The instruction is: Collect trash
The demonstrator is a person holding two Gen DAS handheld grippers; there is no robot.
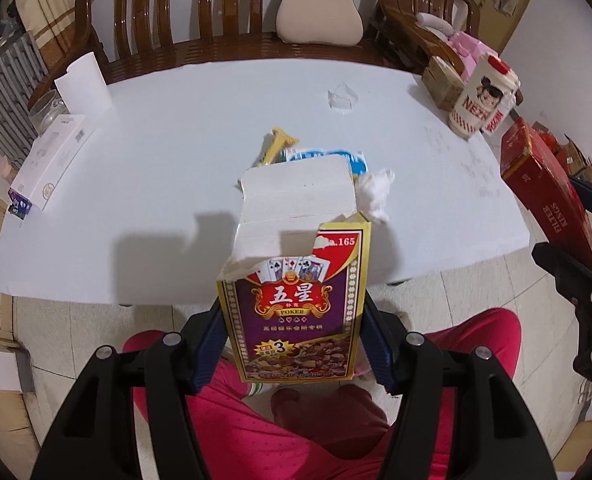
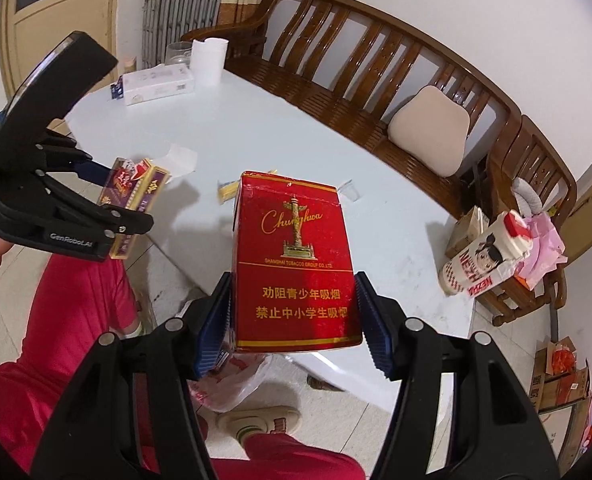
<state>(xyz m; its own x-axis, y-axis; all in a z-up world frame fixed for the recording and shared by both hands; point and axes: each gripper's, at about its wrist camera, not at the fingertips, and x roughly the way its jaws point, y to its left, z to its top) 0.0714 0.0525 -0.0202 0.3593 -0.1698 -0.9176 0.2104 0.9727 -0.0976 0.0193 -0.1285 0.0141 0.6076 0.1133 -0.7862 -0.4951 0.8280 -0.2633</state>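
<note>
My left gripper (image 1: 293, 344) is shut on a torn-open purple and yellow poker card box (image 1: 296, 304), held above the person's red-trousered lap at the near edge of the white table (image 1: 155, 140). My right gripper (image 2: 293, 320) is shut on a red Chunghwa cigarette carton (image 2: 293, 260), also off the table's near edge. The carton shows at the right in the left wrist view (image 1: 548, 192); the poker box shows at the left in the right wrist view (image 2: 133, 196). On the table lie a crumpled white tissue (image 1: 376, 194), a yellow wrapper (image 1: 275, 148), a blue and white wrapper (image 1: 328, 158) and a clear plastic scrap (image 1: 342, 98).
A white box (image 1: 51, 160), a paper roll (image 1: 83, 84) and a glass jar (image 1: 47, 114) stand at the table's far left. A NEZHA popcorn bucket (image 1: 482, 96) stands at the right. A wooden bench (image 1: 223, 8) with a cushion (image 1: 318, 10) lies behind. A plastic bag (image 2: 235, 376) lies on the floor.
</note>
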